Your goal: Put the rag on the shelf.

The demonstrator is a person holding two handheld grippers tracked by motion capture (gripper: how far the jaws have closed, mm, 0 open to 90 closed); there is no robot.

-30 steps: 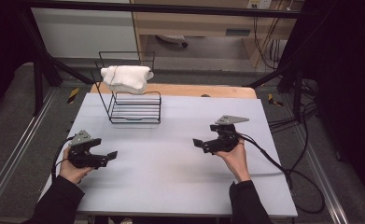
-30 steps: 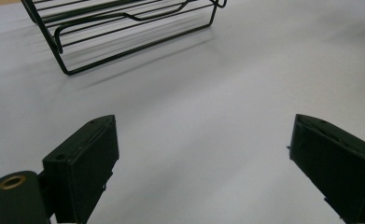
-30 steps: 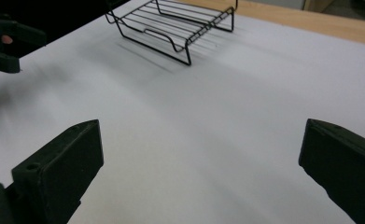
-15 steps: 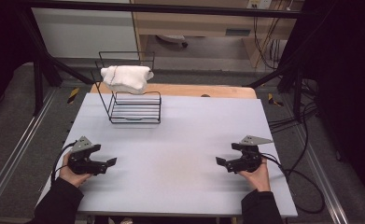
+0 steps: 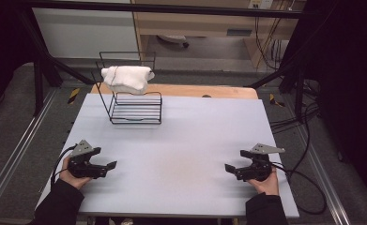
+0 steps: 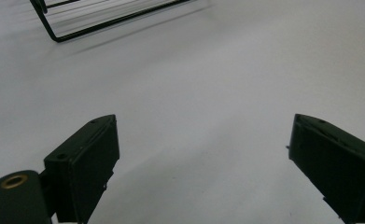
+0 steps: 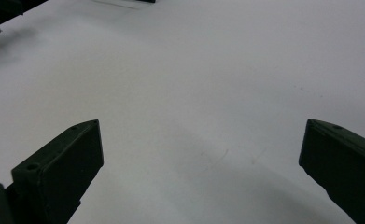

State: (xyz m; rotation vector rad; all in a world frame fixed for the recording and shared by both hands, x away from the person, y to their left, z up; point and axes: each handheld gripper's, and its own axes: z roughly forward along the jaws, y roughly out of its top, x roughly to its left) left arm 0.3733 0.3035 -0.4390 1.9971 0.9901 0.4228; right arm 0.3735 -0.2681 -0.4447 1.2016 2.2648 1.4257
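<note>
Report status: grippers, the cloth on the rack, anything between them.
Left gripper and right gripper open, empty, low at near table edge. White cloth draped over wire rack, far left, untouched. Bare table between.

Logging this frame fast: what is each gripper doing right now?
Left gripper: open, holding nothing.
Right gripper: open, holding nothing.

Right claw [image 5: 230, 167] pulled back to table's [image 5: 186, 140] near edge; left claw [image 5: 110, 165] drew back slightly.

The high view looks down from above; both gripper views skim close over the shared table [image 5: 181, 140].
</note>
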